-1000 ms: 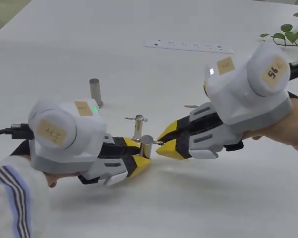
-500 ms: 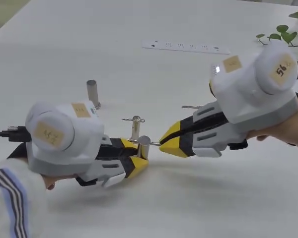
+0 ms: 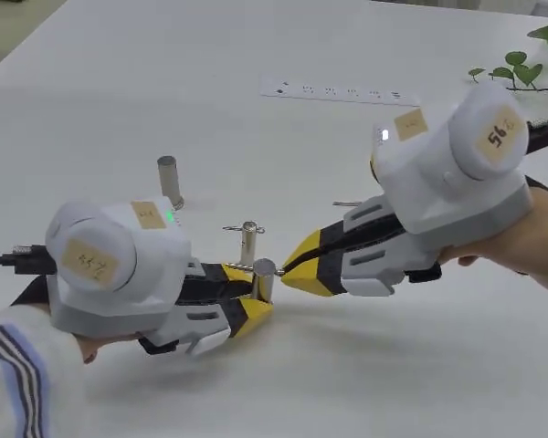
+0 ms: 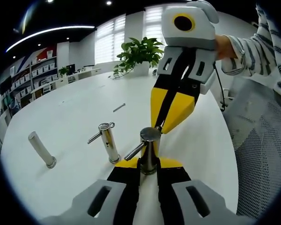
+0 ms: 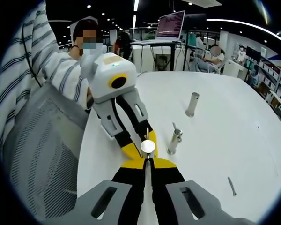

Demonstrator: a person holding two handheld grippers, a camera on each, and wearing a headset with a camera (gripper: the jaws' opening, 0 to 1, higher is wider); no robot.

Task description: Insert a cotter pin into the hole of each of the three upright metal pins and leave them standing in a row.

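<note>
Found left gripper [image 3: 254, 297] closed tight on the lower shaft of the near pin [image 3: 264, 276], right at the table [image 3: 119, 91] surface, presumably to hold it upright and stop it tipping or turning under a sideways push. Same grip plain in left gripper view, one jaw on either side of the shaft. Found right gripper [image 3: 288, 269] meeting it from the opposite side, jaws pinched together on a cotter pin [image 4: 133, 152], tips almost touching the near pin's head. Noted the cotter pin's free end poking out the other side of the head, so judged well through the hole; full seating not confirmable. Noted middle pin [image 3: 248, 242] just behind, standing, with a fitted cotter pin [image 4: 94, 138] through its top. Noted far pin [image 3: 168, 178] standing well apart at left rear, bare as far as visible. Spotted a loose cotter pin [image 3: 347, 203] flat on the table near the right gripper, likely meant for the far pin. Judged second of three insertions nearly done. Risk: releasing the shaft too early and knocking the near pin into the middle pin.
</note>
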